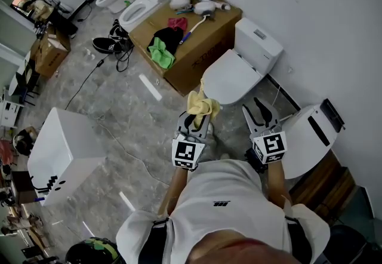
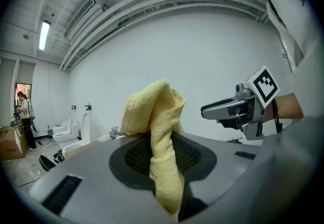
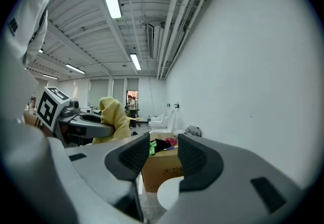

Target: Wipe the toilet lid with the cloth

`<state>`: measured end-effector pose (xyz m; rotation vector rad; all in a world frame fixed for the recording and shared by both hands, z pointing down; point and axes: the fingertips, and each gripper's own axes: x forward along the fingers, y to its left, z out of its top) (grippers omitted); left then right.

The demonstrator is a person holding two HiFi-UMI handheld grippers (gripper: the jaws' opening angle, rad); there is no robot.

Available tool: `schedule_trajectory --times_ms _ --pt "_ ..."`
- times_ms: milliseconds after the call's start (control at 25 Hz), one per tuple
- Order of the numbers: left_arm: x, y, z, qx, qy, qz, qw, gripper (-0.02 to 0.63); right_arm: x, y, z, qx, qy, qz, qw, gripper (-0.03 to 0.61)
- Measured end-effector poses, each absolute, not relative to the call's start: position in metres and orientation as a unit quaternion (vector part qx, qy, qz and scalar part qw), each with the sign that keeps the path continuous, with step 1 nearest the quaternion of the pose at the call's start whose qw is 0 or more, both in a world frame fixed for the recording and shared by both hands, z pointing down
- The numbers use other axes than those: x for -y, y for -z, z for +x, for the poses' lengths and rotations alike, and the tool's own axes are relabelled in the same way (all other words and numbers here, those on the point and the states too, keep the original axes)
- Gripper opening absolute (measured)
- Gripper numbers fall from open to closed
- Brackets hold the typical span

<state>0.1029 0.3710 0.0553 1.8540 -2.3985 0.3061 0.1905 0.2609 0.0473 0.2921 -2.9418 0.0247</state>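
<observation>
Left gripper (image 1: 197, 118): jaws clamped on the cloth (image 1: 202, 104), held up in the air
Cloth: yellow, bunched, standing up out of the left jaws, before the near edge of the toilet lid (image 1: 230, 77), apart from it
Right gripper (image 1: 259, 110): jaws apart, nothing between them, beside the left gripper
Toilet lid: white, closed, by the wall, cardboard box (image 1: 191, 42) just beside
</observation>
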Motion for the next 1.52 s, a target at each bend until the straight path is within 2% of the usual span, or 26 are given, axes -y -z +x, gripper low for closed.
schedule_trajectory --times_ms 1000,1520 --pt "-0.275 -0.054 -0.086 0.738 -0.081 0.669 0.033 0.104 -0.182 -0.045 0.016 0.978 0.000 0.179 0.111 0.189" --pt "-0.222 -0.072 -0.134 0.718 -0.078 0.689 0.054 0.104 -0.142 -0.059 -0.026 0.970 -0.014 0.206 0.130 0.189"
